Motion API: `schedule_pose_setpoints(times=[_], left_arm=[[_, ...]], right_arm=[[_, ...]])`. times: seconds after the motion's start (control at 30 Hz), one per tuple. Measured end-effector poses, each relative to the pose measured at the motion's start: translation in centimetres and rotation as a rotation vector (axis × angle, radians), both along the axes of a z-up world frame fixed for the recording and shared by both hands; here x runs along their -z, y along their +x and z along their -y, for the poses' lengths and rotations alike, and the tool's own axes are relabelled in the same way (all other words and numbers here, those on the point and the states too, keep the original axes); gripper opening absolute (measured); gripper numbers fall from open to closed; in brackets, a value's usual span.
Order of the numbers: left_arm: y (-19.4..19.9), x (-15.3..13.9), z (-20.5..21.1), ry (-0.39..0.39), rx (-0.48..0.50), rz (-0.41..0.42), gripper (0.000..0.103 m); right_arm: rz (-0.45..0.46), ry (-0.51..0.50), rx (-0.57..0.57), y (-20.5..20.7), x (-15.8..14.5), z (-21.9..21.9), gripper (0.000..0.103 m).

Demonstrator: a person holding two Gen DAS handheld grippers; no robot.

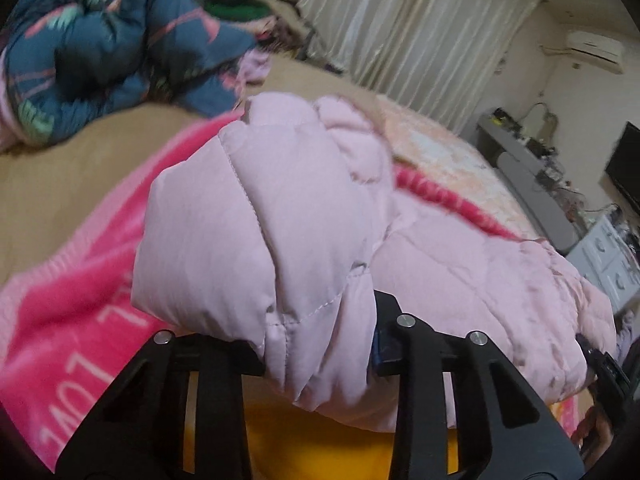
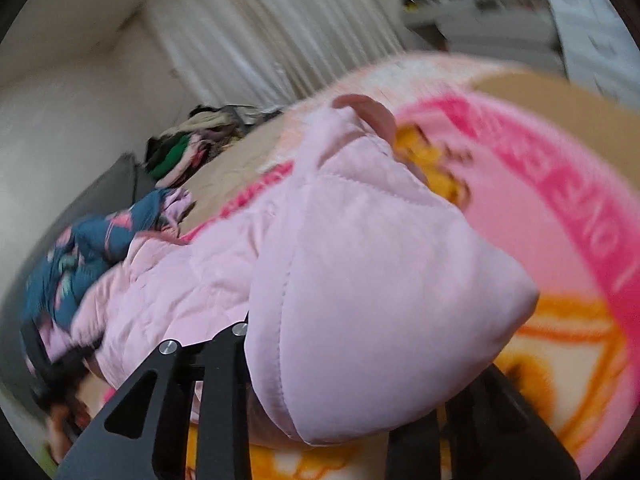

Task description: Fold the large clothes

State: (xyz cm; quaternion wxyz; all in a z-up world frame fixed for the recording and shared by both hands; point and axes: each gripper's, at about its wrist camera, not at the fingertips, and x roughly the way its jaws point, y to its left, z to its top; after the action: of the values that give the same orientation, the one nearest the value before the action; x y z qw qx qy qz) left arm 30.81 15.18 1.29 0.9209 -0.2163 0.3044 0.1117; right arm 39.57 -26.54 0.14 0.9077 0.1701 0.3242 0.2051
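Because the pink quilted jacket [image 1: 256, 216] is puffy and light, you will find it soft and springy, with a smooth shell that looks liable to slide unless you bite on a stitched seam or edge. Your left tool [image 1: 320, 364] is clamped on a bunched fold of it, and your right tool [image 2: 320, 392] is clamped on another padded fold [image 2: 360, 280]; both folds are raised while the rest lies on the pink blanket [image 1: 72, 320] covering the bed [image 1: 80, 152]. Its long axis seems to run across between your two tools, each end pinched. Which end is collar or hem I cannot tell. A blue flowered quilt [image 1: 100, 40] lies heaped well apart behind.
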Motion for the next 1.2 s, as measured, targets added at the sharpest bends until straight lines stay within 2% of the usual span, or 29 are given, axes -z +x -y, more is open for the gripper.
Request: schedule_pose_setpoints(times=[0.1, 0.2, 0.3, 0.5, 0.7, 0.93, 1.07, 1.2], left_arm=[[-2.0, -2.3, 0.5, 0.017, 0.047, 0.04, 0.025], [-4.7, -3.5, 1.2, 0.053, 0.081, 0.057, 0.025], [-7.6, -3.5, 2.0, 0.076, 0.109, 0.052, 0.025], [-12.5, -2.5, 2.9, 0.103, 0.132, 0.034, 0.025], [-15.8, -1.2, 3.9, 0.146, 0.151, 0.002, 0.026], [-17.7, 2.1, 3.9, 0.156, 0.139, -0.055, 0.031], [-18.2, 3.6, 4.1, 0.176, 0.116, -0.078, 0.039], [-18.4, 4.8, 4.0, 0.169, 0.097, -0.096, 0.045]], right_arm=[[0.096, -0.078, -0.041, -3.0, -2.8, -0.5, 0.026], [0.149, -0.105, -0.066, -6.1, -3.9, -0.2, 0.026], [0.188, -0.142, -0.088, -9.6, -4.5, 0.1, 0.026], [0.192, -0.187, -0.109, -14.2, -4.4, 1.1, 0.026], [0.135, -0.187, -0.092, -18.3, -2.3, 2.7, 0.026], [0.02, -0.178, -0.042, -19.8, 1.4, 3.6, 0.03], [-0.074, -0.197, 0.009, -19.1, 3.6, 3.3, 0.038], [-0.161, -0.118, 0.053, -18.7, 5.5, 4.3, 0.049]])
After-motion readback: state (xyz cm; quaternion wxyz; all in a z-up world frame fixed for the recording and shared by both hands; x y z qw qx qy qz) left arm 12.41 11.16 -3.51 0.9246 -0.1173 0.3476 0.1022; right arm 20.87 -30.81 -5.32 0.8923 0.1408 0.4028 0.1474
